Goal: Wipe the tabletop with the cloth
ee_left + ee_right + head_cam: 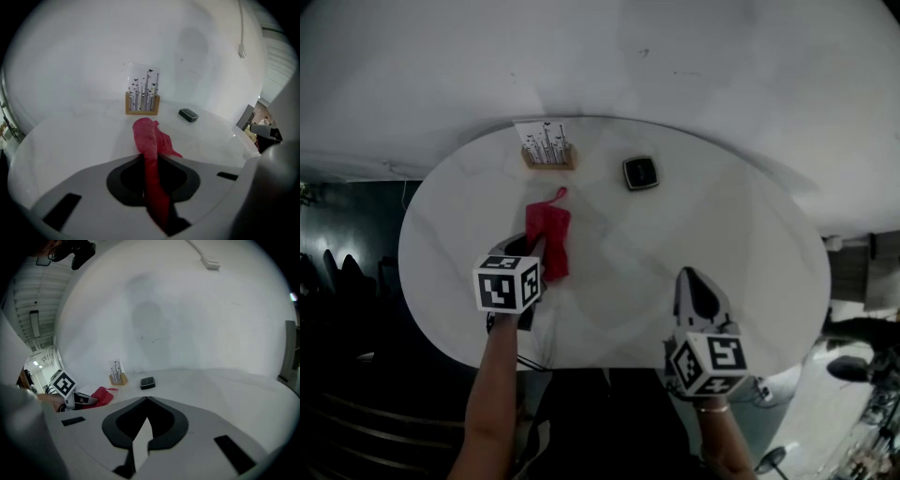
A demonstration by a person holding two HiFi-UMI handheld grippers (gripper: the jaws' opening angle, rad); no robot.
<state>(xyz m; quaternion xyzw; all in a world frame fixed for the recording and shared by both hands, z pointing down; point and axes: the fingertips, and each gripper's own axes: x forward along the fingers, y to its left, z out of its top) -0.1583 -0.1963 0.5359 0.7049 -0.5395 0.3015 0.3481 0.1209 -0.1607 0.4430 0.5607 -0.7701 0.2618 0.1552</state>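
A red cloth [551, 234] lies on the white round tabletop [722, 234], left of centre. My left gripper [532, 251] is shut on the cloth's near end; in the left gripper view the cloth [149, 145] runs from between the jaws out onto the table. My right gripper [692, 279] hovers over the table's near right part, its jaws closed together with nothing between them. The right gripper view shows the cloth [102, 395] and the left gripper [86, 400] far to its left.
A wooden stand holding a printed card [547, 148] sits at the table's far edge, with a small black square device [640, 172] to its right. A white wall rises behind the table. Dark chairs and floor lie beyond the left edge.
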